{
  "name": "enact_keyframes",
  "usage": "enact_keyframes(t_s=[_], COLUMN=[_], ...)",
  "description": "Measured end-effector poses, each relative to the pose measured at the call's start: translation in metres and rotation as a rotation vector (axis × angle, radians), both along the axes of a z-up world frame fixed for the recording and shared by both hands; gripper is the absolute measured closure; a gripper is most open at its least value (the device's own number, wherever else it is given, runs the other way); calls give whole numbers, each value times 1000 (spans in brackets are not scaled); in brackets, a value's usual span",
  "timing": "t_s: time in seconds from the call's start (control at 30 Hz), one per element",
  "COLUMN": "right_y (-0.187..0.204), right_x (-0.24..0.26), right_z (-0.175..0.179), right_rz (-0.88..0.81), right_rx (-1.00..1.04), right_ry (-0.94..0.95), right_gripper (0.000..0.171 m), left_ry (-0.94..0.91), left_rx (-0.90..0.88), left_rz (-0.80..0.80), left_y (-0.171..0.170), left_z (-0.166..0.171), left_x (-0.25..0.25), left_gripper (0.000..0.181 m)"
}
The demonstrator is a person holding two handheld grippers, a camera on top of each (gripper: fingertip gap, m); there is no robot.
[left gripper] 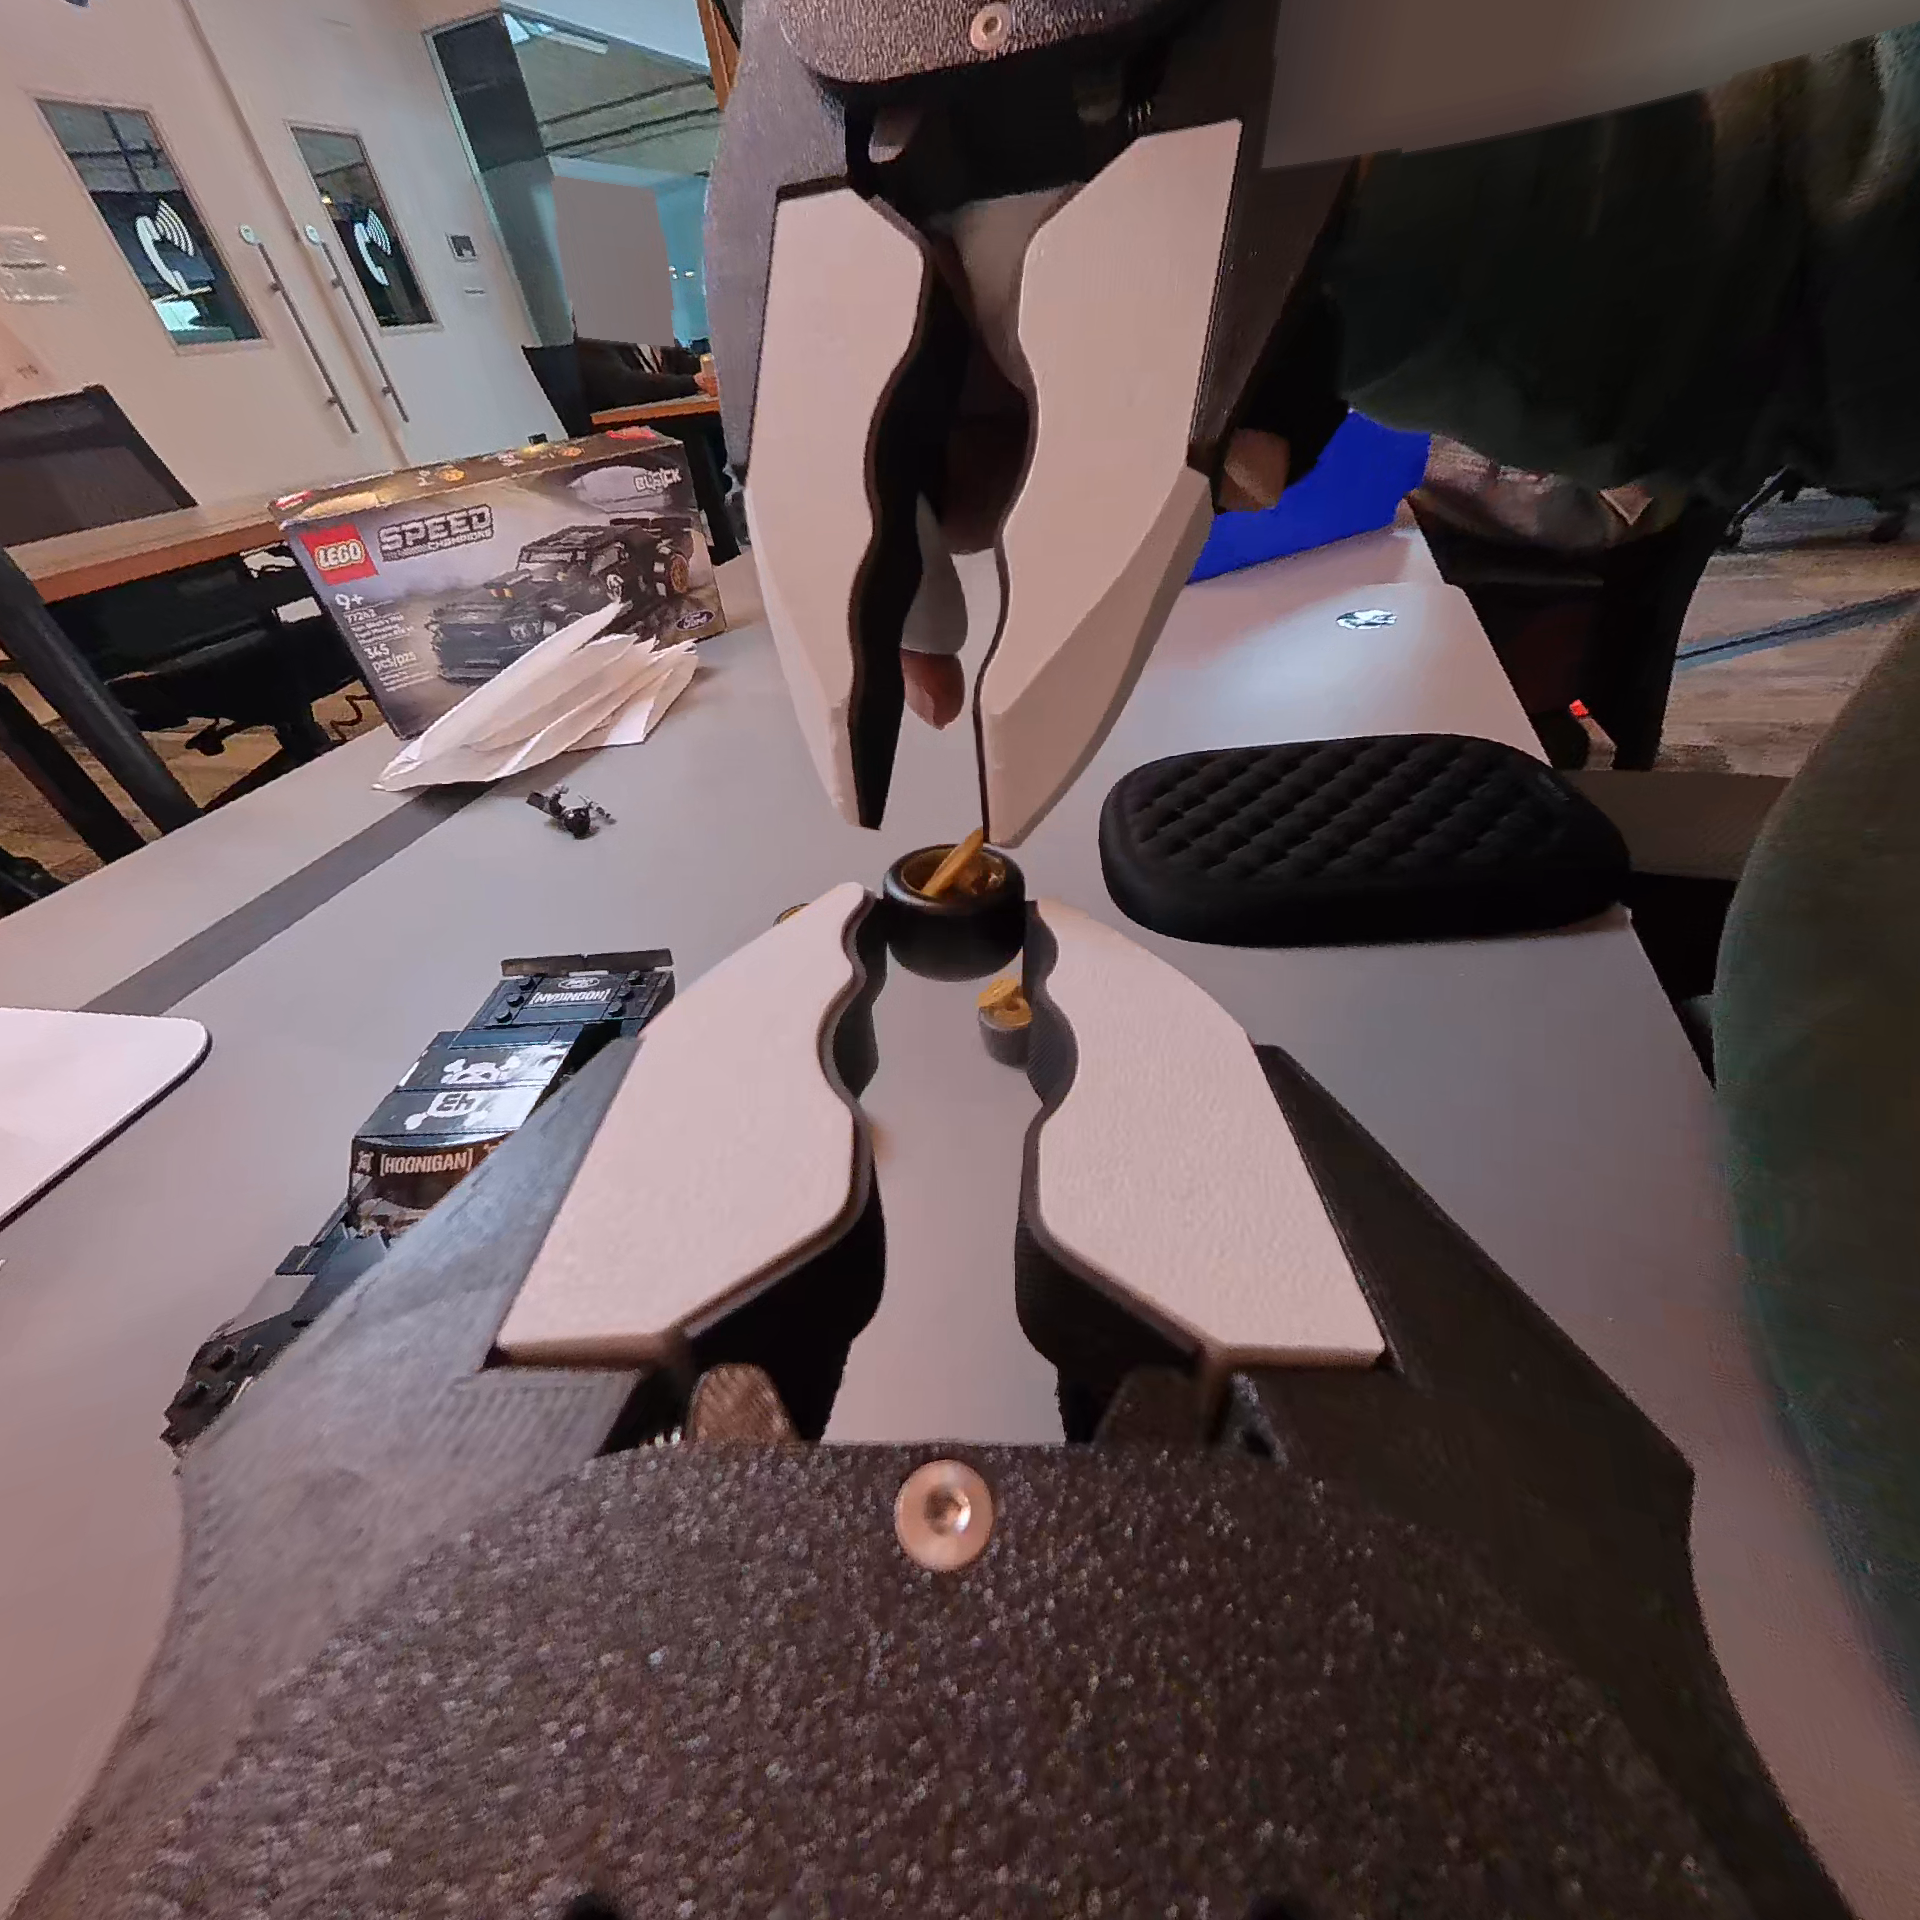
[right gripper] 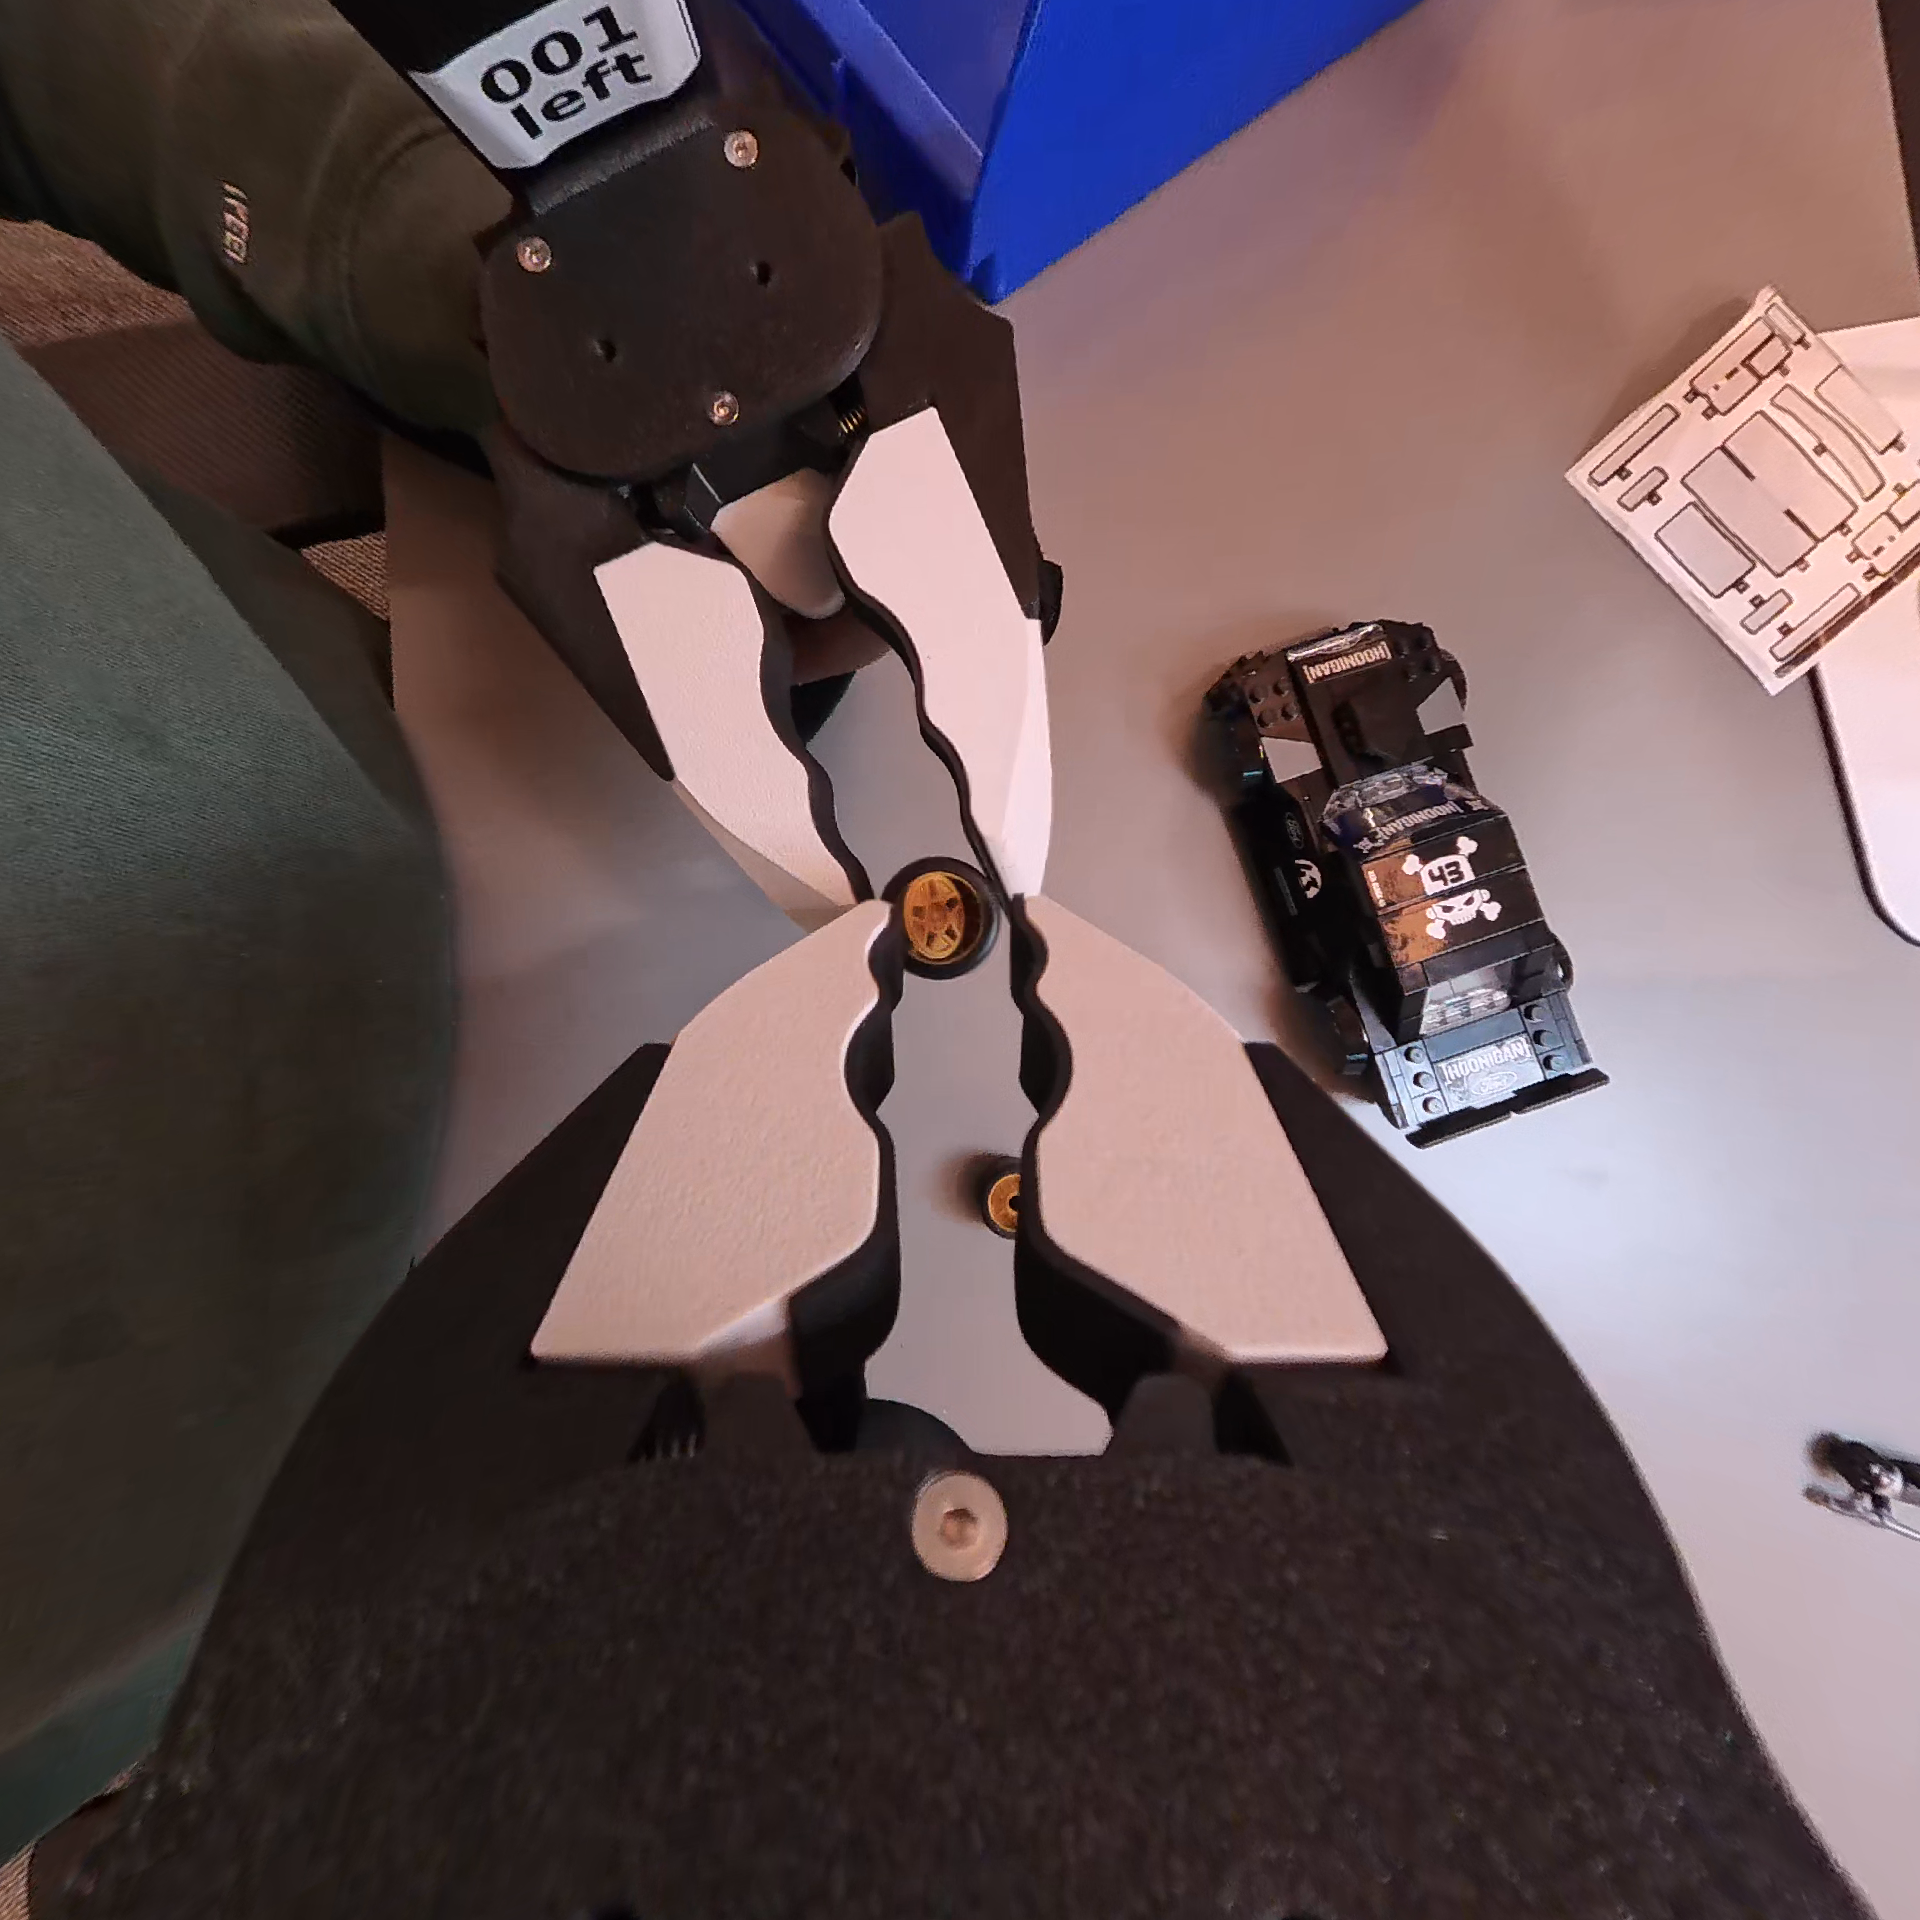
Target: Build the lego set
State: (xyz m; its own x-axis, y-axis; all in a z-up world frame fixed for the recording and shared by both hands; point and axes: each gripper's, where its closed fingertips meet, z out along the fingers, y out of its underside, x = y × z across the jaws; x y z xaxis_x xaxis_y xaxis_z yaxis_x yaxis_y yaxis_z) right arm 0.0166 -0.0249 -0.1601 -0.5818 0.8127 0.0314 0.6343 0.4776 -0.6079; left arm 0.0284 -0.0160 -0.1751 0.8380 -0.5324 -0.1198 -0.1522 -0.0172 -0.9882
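Observation:
A black tyre (left gripper: 951,935) lies flat on the grey table (left gripper: 1299,1091) with a gold rim (left gripper: 958,860) tilted in its opening; from above the rim (right gripper: 940,920) looks round. My left gripper (left gripper: 951,906) has its fingertips against both sides of the tyre. My right gripper (right gripper: 953,920) comes down steeply from above, narrowly open, with its tips just over the tyre and one fingertip (left gripper: 997,821) touching the rim. A second small gold-and-black wheel (left gripper: 1003,1023) stands on the table between my left fingers. The black car model (right gripper: 1434,914) lies to the side, clear of both grippers.
The set's box (left gripper: 499,561) and white paper bags (left gripper: 561,696) lie at the far left. A sticker sheet (right gripper: 1756,488), a blue bin (right gripper: 1039,125) and a small black-and-chrome part (right gripper: 1865,1486) are on the table. A black chair armrest (left gripper: 1351,831) sits at the table's edge.

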Motion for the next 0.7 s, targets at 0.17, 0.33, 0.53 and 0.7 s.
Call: enact_keyframes(t_s=[0.17, 0.33, 0.53, 0.7], right_y=[2, -1, -14, -7], right_x=[0, 3, 12, 4], right_z=[10, 13, 17, 19], right_rz=[13, 43, 224, 236], right_rx=[23, 46, 125, 268], right_ry=[72, 127, 326, 561], right_gripper=[152, 152, 152, 144], left_ry=[-41, -58, -80, -116], left_rx=[2, -6, -41, -97], left_rz=[-8, -13, -54, -64], left_y=[-3, -3, -5, -2], left_z=[5, 6, 8, 22], left_x=[-1, -2, -3, -10], left_gripper=[156, 156, 156, 156])
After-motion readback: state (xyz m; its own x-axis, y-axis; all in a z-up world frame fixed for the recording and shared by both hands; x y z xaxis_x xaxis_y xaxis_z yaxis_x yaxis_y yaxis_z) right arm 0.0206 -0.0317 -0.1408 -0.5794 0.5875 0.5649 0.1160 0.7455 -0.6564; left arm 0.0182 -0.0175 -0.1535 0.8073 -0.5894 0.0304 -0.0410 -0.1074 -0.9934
